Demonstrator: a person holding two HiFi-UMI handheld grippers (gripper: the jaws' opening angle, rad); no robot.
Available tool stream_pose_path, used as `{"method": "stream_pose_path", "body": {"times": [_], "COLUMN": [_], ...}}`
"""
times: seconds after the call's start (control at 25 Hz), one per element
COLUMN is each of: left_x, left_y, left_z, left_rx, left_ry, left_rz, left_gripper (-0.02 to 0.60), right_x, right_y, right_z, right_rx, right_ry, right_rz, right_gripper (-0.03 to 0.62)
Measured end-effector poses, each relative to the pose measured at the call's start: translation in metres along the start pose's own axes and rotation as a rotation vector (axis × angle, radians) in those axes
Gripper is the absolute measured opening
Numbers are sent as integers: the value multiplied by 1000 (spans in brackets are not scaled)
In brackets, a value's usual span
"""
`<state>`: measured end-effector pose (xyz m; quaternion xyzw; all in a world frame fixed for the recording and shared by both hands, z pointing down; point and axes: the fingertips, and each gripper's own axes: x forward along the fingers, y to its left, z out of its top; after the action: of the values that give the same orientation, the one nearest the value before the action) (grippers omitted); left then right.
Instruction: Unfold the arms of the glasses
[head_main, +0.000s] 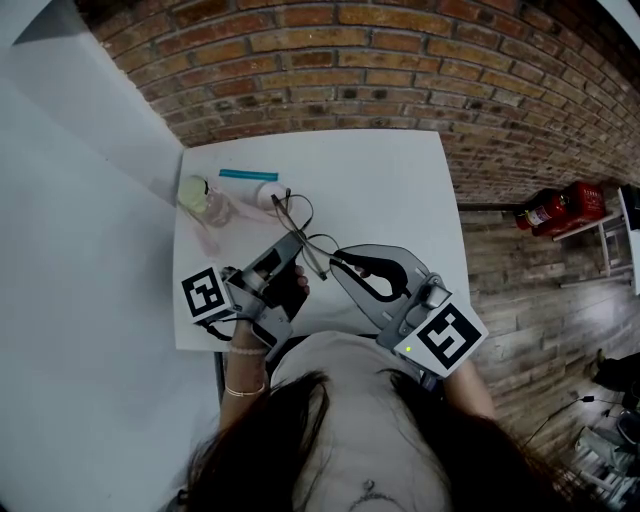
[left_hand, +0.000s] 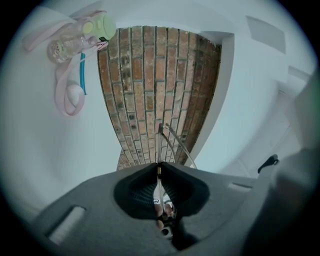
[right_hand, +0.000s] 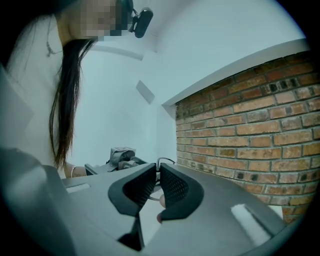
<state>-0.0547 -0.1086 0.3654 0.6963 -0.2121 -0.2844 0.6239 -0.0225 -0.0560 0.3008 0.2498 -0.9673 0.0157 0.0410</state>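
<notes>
The thin wire-framed glasses (head_main: 311, 237) hang in the air over the white table (head_main: 400, 190), held between my two grippers. My left gripper (head_main: 296, 245) is shut on one thin arm; in the left gripper view that arm runs straight up out of the closed jaws (left_hand: 159, 166) to the frame (left_hand: 173, 141). My right gripper (head_main: 336, 263) comes in from the right and is shut on the other thin part of the glasses. In the right gripper view (right_hand: 157, 173) the wire passes between the pads and a lens rim (right_hand: 166, 160) shows just beyond.
At the table's far left lie a clear bottle with a green cap (head_main: 199, 197), a pink strap (head_main: 222, 215), a teal stick (head_main: 248, 175) and a small white round object (head_main: 268, 194). A brick wall stands behind. A red fire extinguisher (head_main: 560, 208) lies on the floor at right.
</notes>
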Motion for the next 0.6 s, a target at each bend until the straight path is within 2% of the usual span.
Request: {"method": "stream_pose_path", "body": {"times": [0.28,0.6], "left_x": [0,1], "left_y": [6,14], "left_z": [-5,-15], "left_rx": [26,22], "left_ry": [25,55], "left_rz": [26,49], "left_gripper": [21,21], "right_x": [-3,-6], "right_y": [-3,-6], "right_z": [5,12], "right_rx": [22,36], "right_ry": [-20,-42], "right_rz": [-13,-29], "right_gripper": [34,34]}}
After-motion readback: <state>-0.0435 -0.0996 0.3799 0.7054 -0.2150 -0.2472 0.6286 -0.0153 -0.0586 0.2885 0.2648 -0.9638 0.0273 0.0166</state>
